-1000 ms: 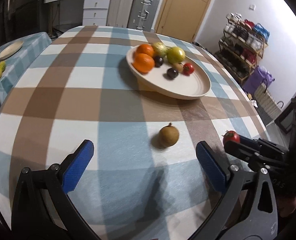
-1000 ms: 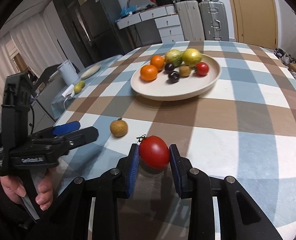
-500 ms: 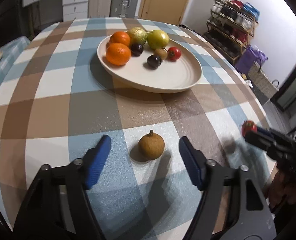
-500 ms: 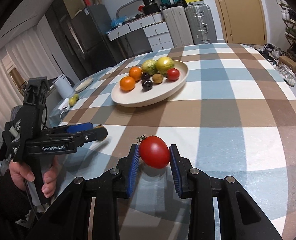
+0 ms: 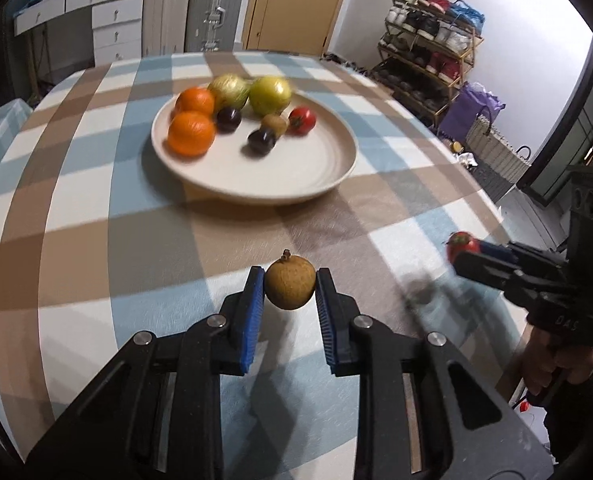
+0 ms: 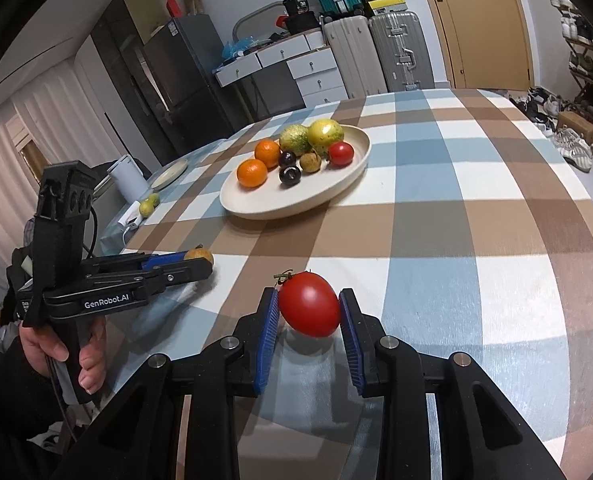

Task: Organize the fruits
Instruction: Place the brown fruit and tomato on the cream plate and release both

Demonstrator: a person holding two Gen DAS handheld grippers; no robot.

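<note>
My left gripper [image 5: 289, 286] is shut on a small brown round fruit [image 5: 290, 287], just above the checked tablecloth. My right gripper [image 6: 309, 310] is shut on a red tomato [image 6: 309, 304] and holds it above the table. Each gripper shows in the other's view: the right one at the right edge with the tomato [image 5: 462, 245], the left one at the left with the brown fruit [image 6: 198, 255]. A cream plate [image 5: 296, 178] further back holds two oranges, two yellow-green fruits, two dark plums, a small brown fruit and a tomato; it also shows in the right wrist view [image 6: 256, 204].
The round table has a blue, brown and white checked cloth [image 5: 76, 208]. A side table at the left holds a white jug [image 6: 126, 178], a small plate and green fruit. Suitcases, drawers, a door and a shoe rack [image 5: 428, 52] stand beyond the table.
My left gripper moved forward over the brown fruit and closed on it. My right gripper kept hold of the tomato and drew back from the plate.
</note>
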